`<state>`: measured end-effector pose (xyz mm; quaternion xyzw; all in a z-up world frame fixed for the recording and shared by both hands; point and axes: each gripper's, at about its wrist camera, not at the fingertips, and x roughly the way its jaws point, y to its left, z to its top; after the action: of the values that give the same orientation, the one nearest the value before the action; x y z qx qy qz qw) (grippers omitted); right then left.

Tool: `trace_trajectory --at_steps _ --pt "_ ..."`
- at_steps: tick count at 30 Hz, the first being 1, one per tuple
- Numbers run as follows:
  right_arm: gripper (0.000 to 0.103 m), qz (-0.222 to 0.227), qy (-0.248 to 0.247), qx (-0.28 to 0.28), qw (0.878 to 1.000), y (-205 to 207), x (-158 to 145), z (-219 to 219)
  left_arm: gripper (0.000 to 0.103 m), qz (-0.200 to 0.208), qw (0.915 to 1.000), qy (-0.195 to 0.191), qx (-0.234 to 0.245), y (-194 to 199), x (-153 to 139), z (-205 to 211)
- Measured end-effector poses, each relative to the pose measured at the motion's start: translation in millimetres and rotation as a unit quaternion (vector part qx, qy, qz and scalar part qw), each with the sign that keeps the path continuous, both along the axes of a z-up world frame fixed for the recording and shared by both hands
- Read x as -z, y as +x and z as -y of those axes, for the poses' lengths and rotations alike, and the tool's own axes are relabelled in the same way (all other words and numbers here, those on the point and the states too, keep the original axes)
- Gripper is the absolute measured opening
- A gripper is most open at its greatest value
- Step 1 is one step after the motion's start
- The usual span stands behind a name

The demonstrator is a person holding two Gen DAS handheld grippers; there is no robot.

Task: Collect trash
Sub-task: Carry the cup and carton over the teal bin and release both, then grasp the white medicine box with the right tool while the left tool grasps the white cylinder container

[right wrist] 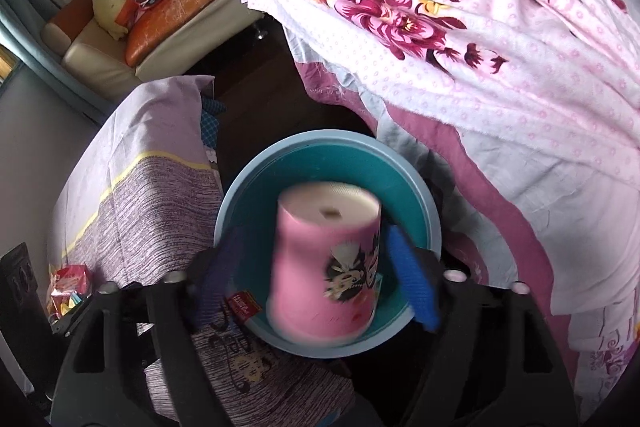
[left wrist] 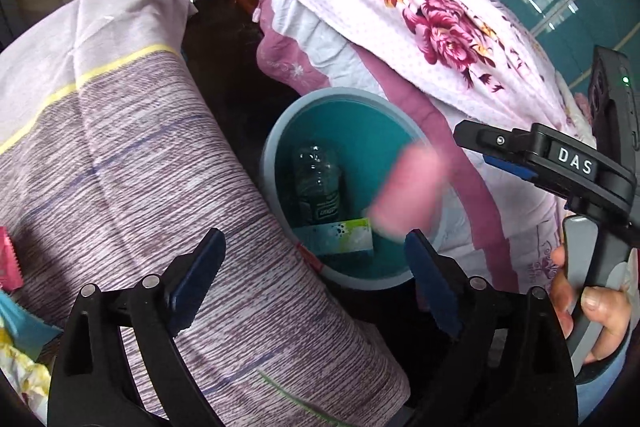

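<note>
A teal bin (left wrist: 360, 123) stands on the dark floor between two beds; it also shows in the right wrist view (right wrist: 328, 155). Inside lie a clear plastic bottle (left wrist: 318, 183) and a green-white carton (left wrist: 344, 237). A pink wrapped tissue roll (right wrist: 326, 267) is blurred, above the bin, between the spread fingers of my right gripper (right wrist: 316, 279); the fingers do not touch it. The left wrist view shows the roll (left wrist: 404, 191) in mid-air over the bin, beside the right gripper (left wrist: 500, 155). My left gripper (left wrist: 316, 283) is open and empty, near the bin's near rim.
A striped purple bed cover (left wrist: 140, 167) lies to the left, a floral blanket (left wrist: 420, 7) to the right. A red snack packet (right wrist: 70, 285) lies on the left bed. A cream and orange sofa (right wrist: 160, 23) stands at the back.
</note>
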<state>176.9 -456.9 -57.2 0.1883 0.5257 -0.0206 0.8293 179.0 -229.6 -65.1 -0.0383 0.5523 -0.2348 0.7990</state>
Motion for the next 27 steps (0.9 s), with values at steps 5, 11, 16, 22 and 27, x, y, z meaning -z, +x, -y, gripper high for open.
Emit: trace_trajectory --at_steps 5,11,16,22,27 --pt "0.078 -0.002 -0.004 -0.002 1.000 -6.3 -8.0 -9.2 0.092 0.013 0.9999 0.006 0.000 -11.2 -8.9 -9.8" --pt "0.079 -0.007 -0.004 -0.013 1.000 -14.2 -17.8 -24.7 0.092 0.021 0.9998 0.000 -0.008 -25.3 -17.5 -27.4" --pt "0.083 -0.007 -0.013 -0.031 0.999 -22.2 -27.6 -44.5 0.092 0.029 0.9993 -0.006 -0.023 -38.1 -26.2 -48.9" --pt "0.083 -0.006 -0.020 -0.064 0.998 -30.2 -37.7 -78.7 0.092 0.035 0.9978 -0.012 -0.054 -52.5 -33.8 -85.2" --pt "0.083 -0.010 -0.028 -0.105 0.994 -36.3 -41.1 -117.1 0.092 0.038 0.9962 -0.010 -0.078 -65.6 -37.5 -118.1"
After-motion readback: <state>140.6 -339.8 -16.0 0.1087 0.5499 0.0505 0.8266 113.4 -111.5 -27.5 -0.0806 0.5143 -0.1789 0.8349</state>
